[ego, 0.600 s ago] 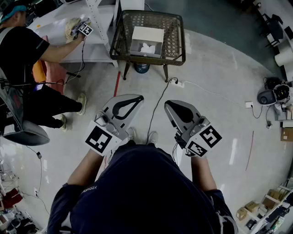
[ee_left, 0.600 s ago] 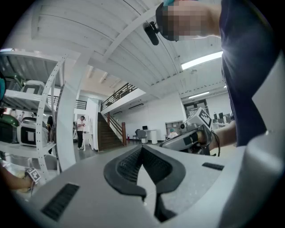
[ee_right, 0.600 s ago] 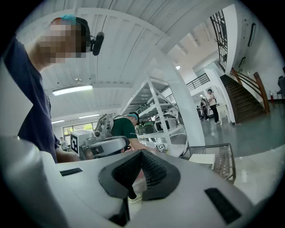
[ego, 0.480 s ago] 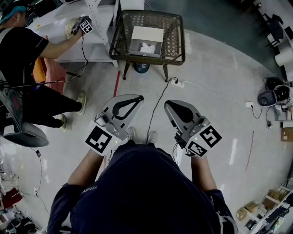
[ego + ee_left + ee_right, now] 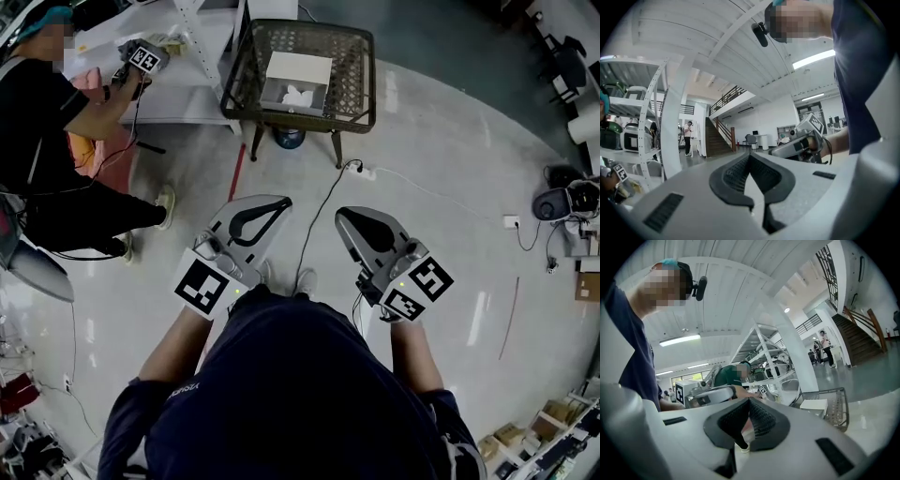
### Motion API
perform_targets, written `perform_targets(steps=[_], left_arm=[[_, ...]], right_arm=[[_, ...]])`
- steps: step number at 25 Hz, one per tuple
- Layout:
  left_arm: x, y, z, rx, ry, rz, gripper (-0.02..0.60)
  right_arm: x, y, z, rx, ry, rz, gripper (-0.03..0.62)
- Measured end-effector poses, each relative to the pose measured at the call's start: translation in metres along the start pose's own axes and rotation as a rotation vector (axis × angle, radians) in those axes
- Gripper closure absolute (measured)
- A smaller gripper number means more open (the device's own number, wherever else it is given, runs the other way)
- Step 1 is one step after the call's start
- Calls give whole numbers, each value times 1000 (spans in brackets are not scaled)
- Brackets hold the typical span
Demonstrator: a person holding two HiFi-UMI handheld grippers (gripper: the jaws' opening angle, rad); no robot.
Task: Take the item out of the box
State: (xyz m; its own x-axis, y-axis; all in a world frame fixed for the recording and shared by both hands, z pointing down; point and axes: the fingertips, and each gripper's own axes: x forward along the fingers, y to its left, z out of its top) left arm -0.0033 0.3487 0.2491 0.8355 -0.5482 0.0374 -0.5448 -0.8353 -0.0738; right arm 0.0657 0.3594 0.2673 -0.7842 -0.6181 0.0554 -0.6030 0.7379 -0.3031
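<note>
An open white box (image 5: 296,82) stands on a dark wicker table (image 5: 356,75) across the floor, well ahead of me. A white crumpled item (image 5: 298,96) lies inside it. I hold my left gripper (image 5: 278,200) and right gripper (image 5: 343,214) low in front of my body, far short of the table. Both are shut and hold nothing. In the left gripper view the jaws (image 5: 750,154) meet tip to tip. The right gripper view shows its jaws (image 5: 749,399) closed too, with the box (image 5: 813,405) and table (image 5: 838,413) beyond.
A second person (image 5: 47,141) stands at the left by a white shelf unit (image 5: 178,94), holding a marked gripper (image 5: 142,58). A power strip (image 5: 366,172) and cable (image 5: 319,225) lie on the floor near the table's legs. A blue object (image 5: 289,139) sits under the table.
The other person has swung the marked gripper left along the shelf. My two grippers hold the same place and stay shut.
</note>
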Motion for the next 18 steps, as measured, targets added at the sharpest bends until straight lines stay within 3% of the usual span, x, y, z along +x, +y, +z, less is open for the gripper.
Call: perform_targets(steps=[8,18], left_arm=[[15,-24,-2,12,6,27,574],[31,-17,0,20,9,48,574]], right_arm=[[-27,-12,0,10,-1,27,571],[-29,-30,1,18,10,44,569]])
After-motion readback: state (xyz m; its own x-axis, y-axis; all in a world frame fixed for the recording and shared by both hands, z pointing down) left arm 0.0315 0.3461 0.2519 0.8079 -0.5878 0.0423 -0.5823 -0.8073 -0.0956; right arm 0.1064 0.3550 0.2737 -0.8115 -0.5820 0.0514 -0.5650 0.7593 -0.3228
